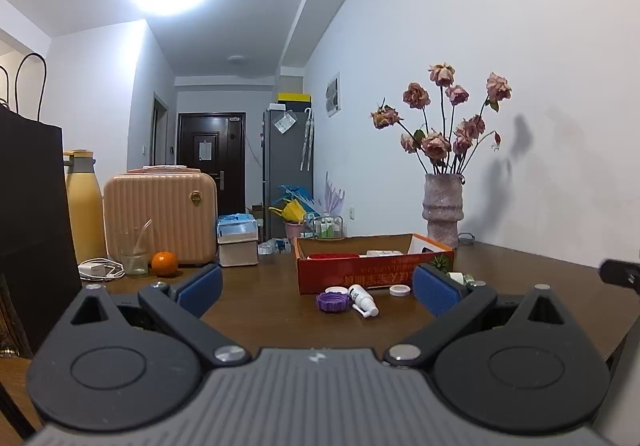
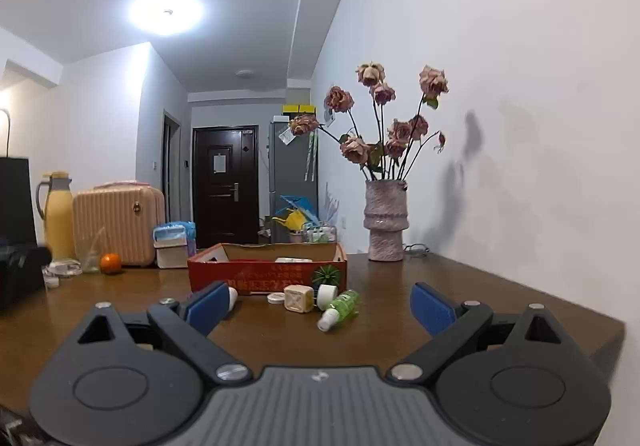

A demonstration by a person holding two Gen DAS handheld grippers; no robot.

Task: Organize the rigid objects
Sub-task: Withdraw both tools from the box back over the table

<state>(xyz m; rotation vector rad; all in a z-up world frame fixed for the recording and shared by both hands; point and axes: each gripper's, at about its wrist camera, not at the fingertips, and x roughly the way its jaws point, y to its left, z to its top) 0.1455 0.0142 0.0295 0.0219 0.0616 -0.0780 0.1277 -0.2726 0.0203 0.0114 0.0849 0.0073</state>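
Note:
A red cardboard box [image 1: 360,276] [image 2: 264,278] sits mid-table with a few items inside. In front of it lie a purple cap [image 1: 331,302], a white spray bottle [image 1: 363,300] and a small white lid [image 1: 399,289]. In the right wrist view a beige cube [image 2: 298,298], a green bottle [image 2: 340,308] on its side, a white lid [image 2: 275,298] and a green spiky ball [image 2: 327,275] lie before the box. My left gripper [image 1: 318,292] is open, short of the small items. My right gripper [image 2: 320,306] is open, nothing between its fingers.
A vase of dried roses [image 1: 442,206] [image 2: 385,220] stands by the right wall. Far left hold an orange [image 1: 164,263], a glass [image 1: 133,252], a peach case [image 1: 160,216], a yellow flask [image 1: 84,206], a charger [image 1: 98,270] and a black bag [image 1: 34,226].

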